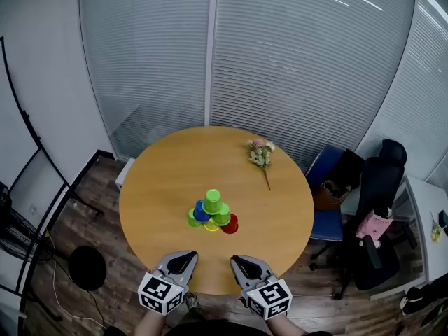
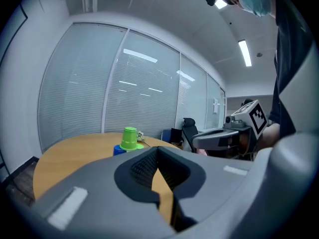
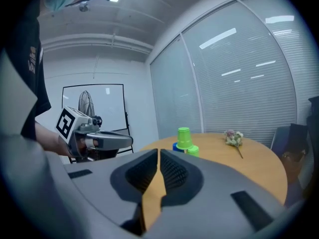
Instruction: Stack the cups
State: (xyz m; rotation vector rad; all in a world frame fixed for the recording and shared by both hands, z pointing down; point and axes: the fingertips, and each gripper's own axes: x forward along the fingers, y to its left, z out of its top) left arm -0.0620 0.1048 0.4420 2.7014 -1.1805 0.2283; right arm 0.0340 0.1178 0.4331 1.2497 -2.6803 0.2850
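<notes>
A pyramid of cups stands near the front of the round wooden table (image 1: 168,166). A green cup (image 1: 213,200) tops it, a blue cup (image 1: 201,211) and a green one (image 1: 222,216) sit under it, and a green cup (image 1: 192,220), a yellow cup (image 1: 211,226) and a red cup (image 1: 231,224) form the base. My left gripper (image 1: 185,256) and right gripper (image 1: 240,260) hover side by side at the table's near edge, short of the cups. Both are shut with nothing between the jaws. The left gripper view shows the top green cup (image 2: 129,138) beyond the closed left gripper (image 2: 158,149). The right gripper view shows it (image 3: 184,137) beyond the closed right gripper (image 3: 158,152).
A small bunch of flowers (image 1: 261,152) lies at the table's far right. A blue chair (image 1: 327,187) and a black office chair (image 1: 374,215) stand to the right of the table. A black round stand base (image 1: 87,267) sits on the floor at left. Blinds cover the glass wall behind.
</notes>
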